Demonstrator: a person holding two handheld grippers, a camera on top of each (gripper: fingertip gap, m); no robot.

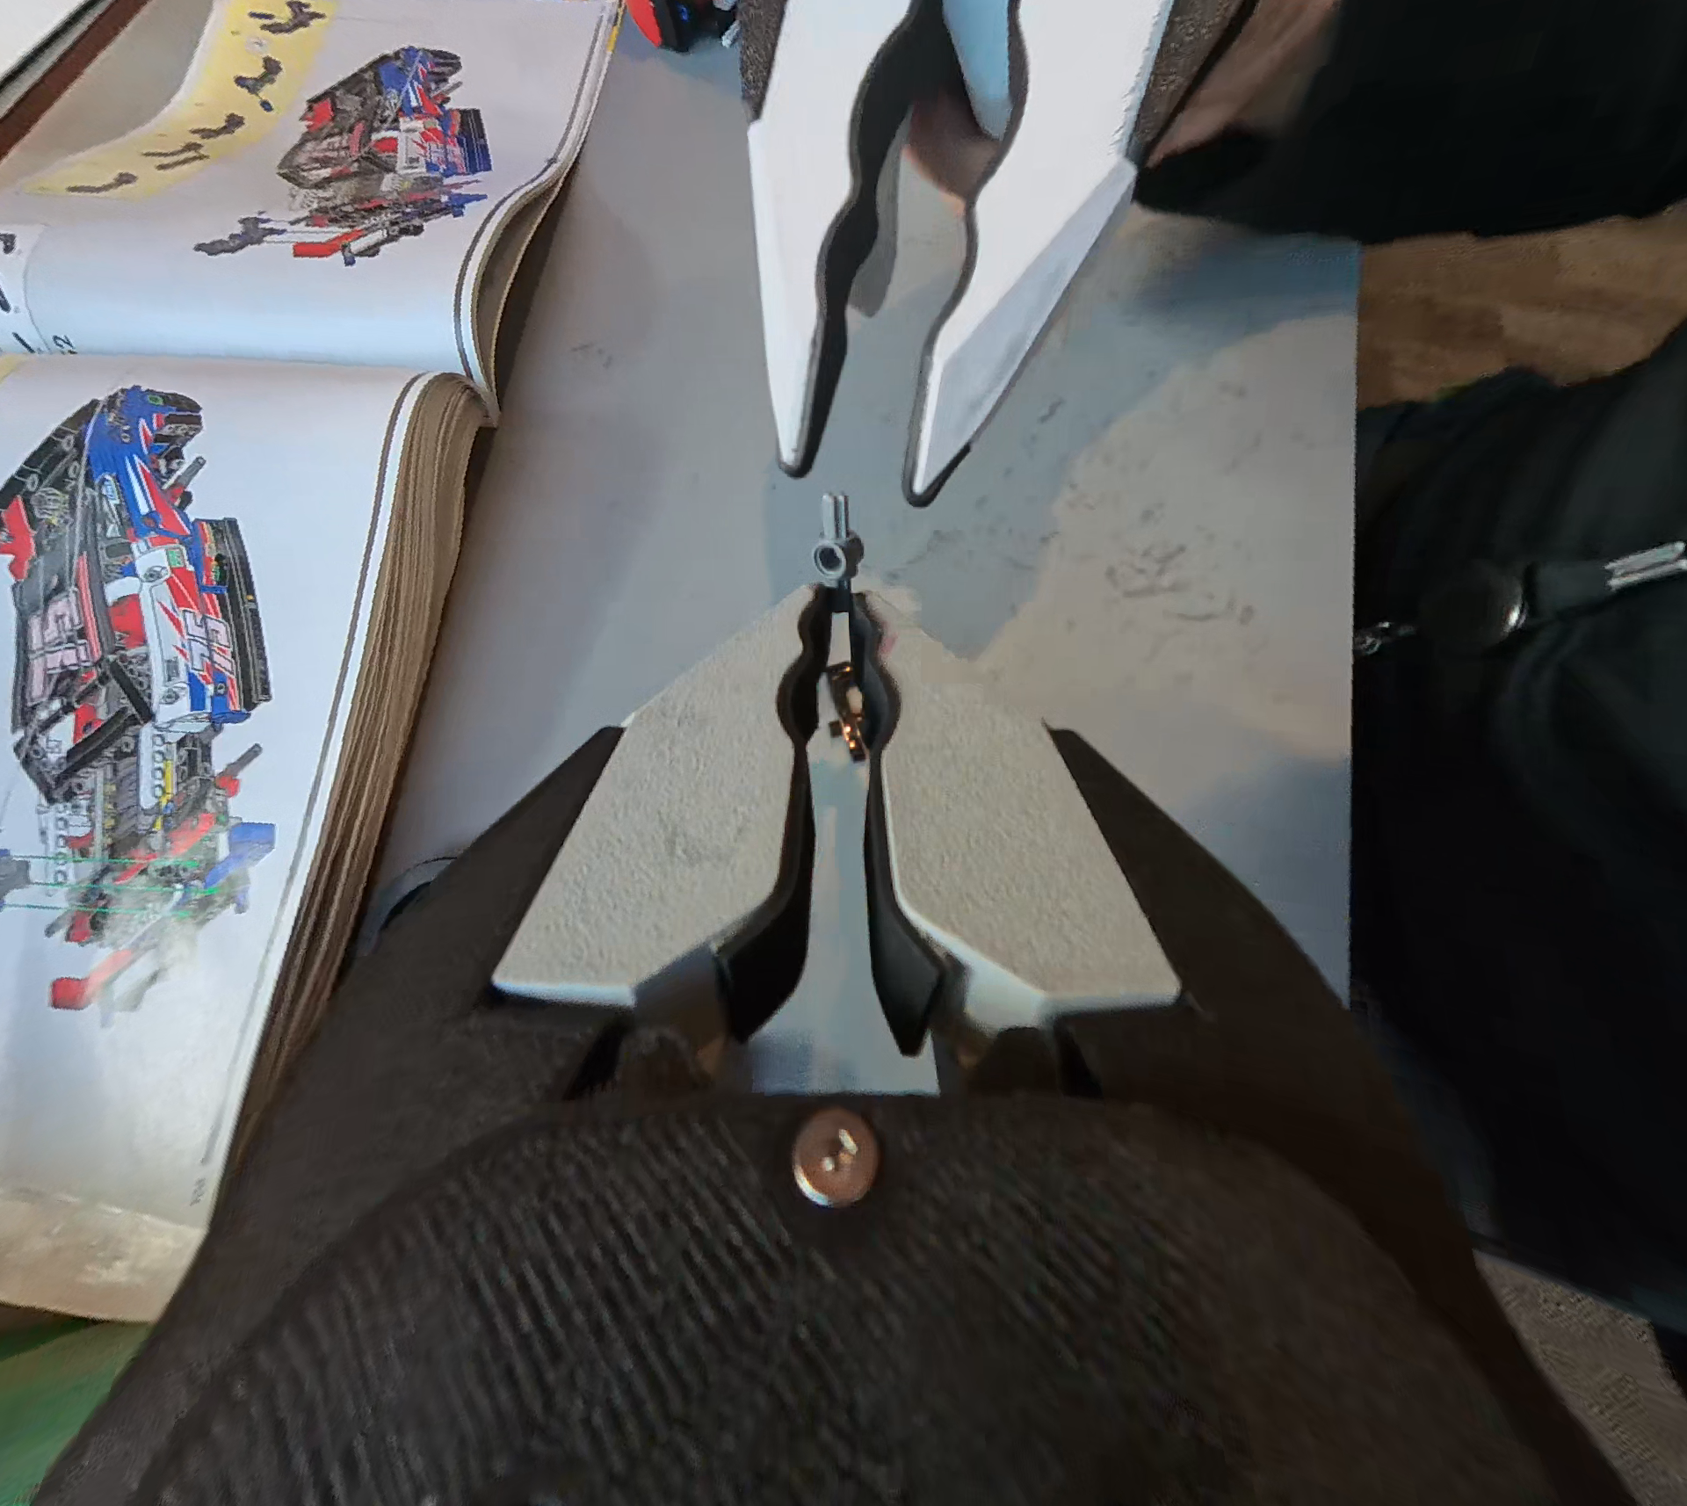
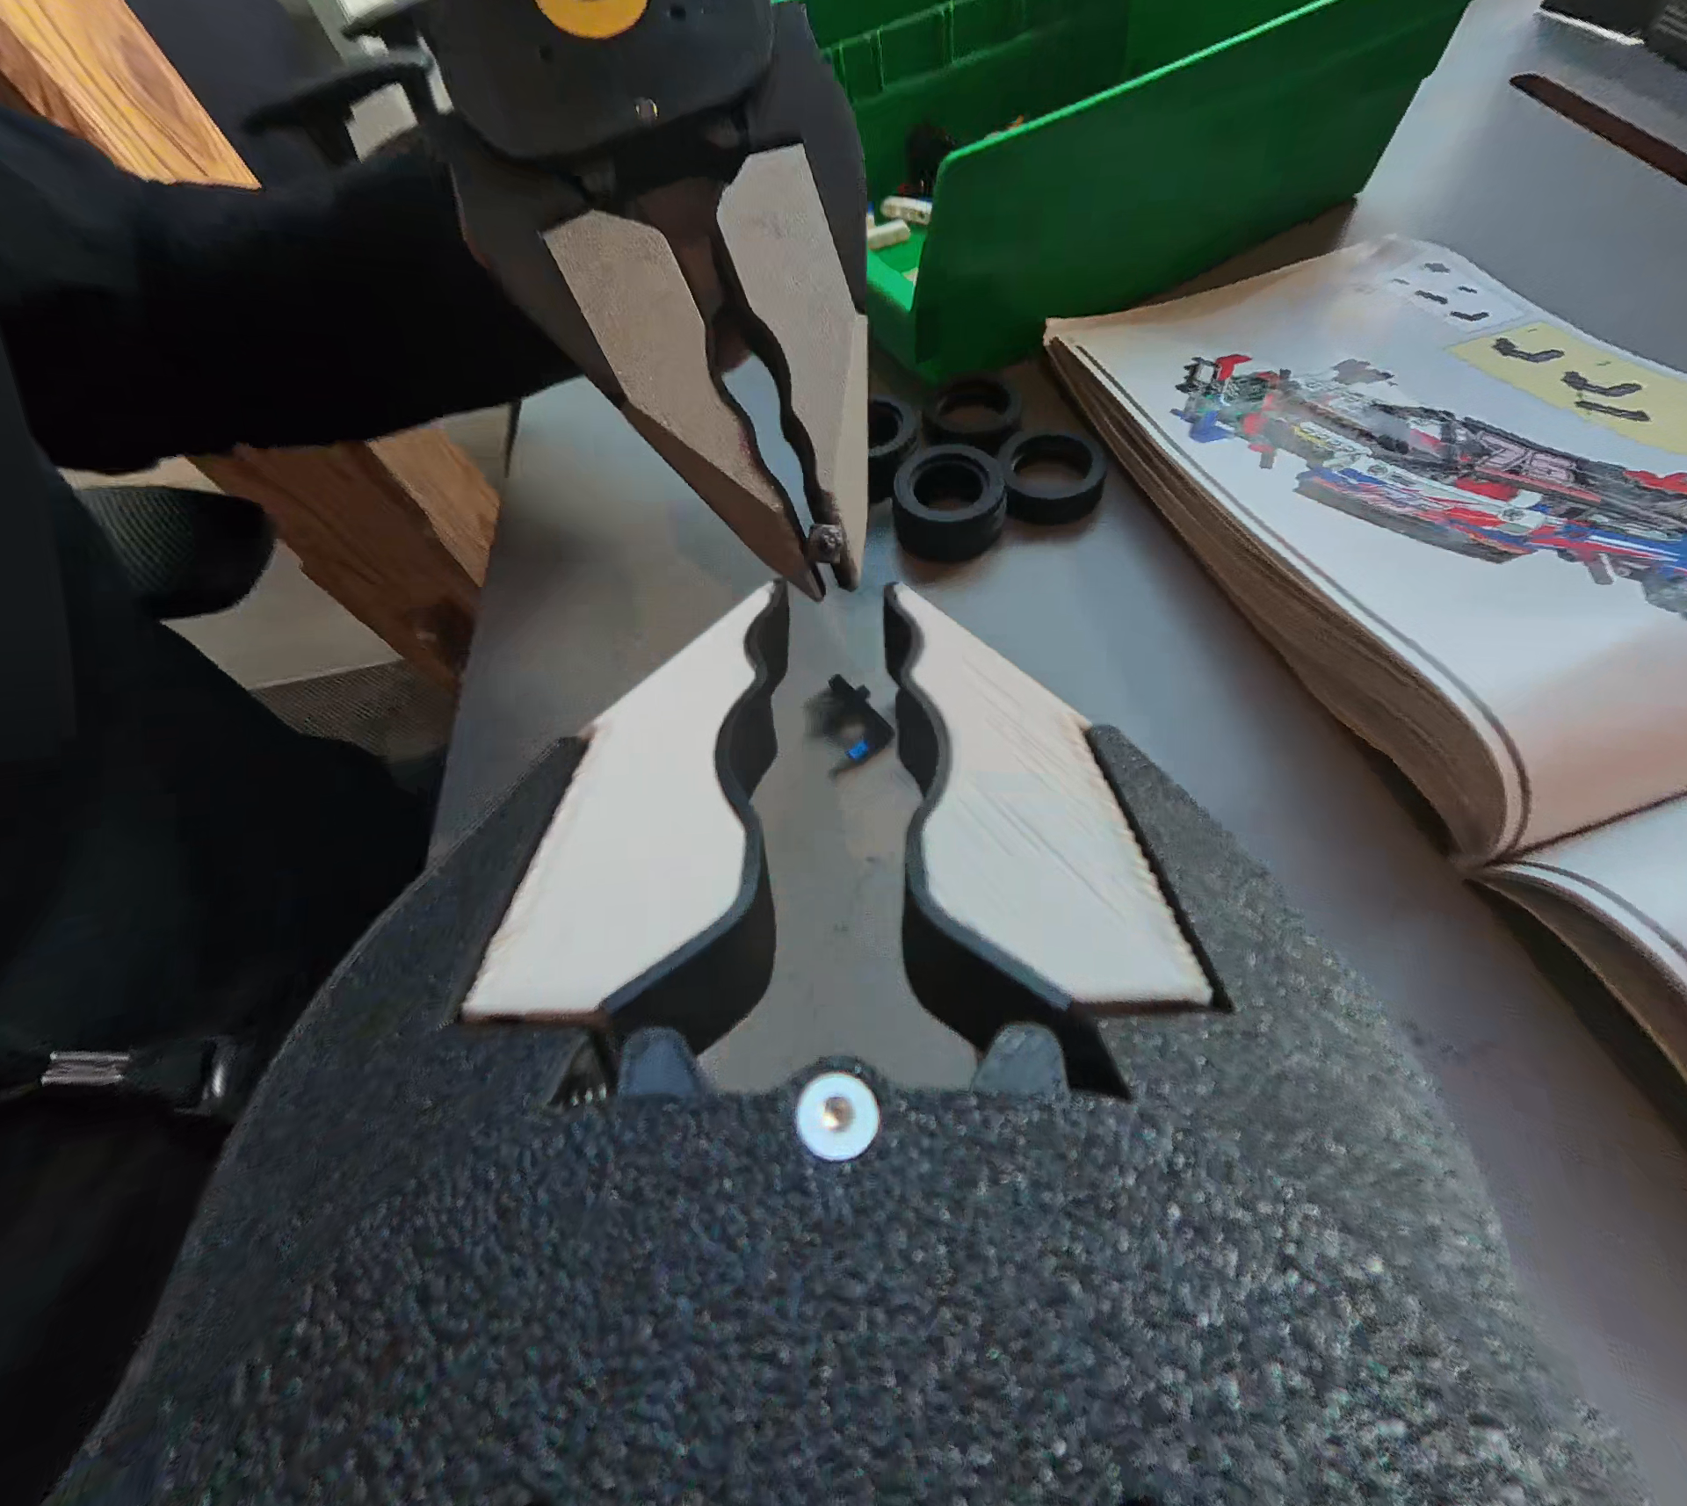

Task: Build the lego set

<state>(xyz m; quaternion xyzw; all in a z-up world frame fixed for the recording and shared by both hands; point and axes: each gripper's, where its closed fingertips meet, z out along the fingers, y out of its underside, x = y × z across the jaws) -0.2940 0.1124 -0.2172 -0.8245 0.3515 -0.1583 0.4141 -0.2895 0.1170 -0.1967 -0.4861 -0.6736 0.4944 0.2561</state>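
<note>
At centre frame of the left wrist view: left gripper clamped on grey axle connector, long axis pointing up-frame toward right gripper, fingers apart, nearly touching.

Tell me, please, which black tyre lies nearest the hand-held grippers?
The front-left tyre of the cluster, lowest in the right wrist view; the others sit behind it, toward the green bin.
</note>
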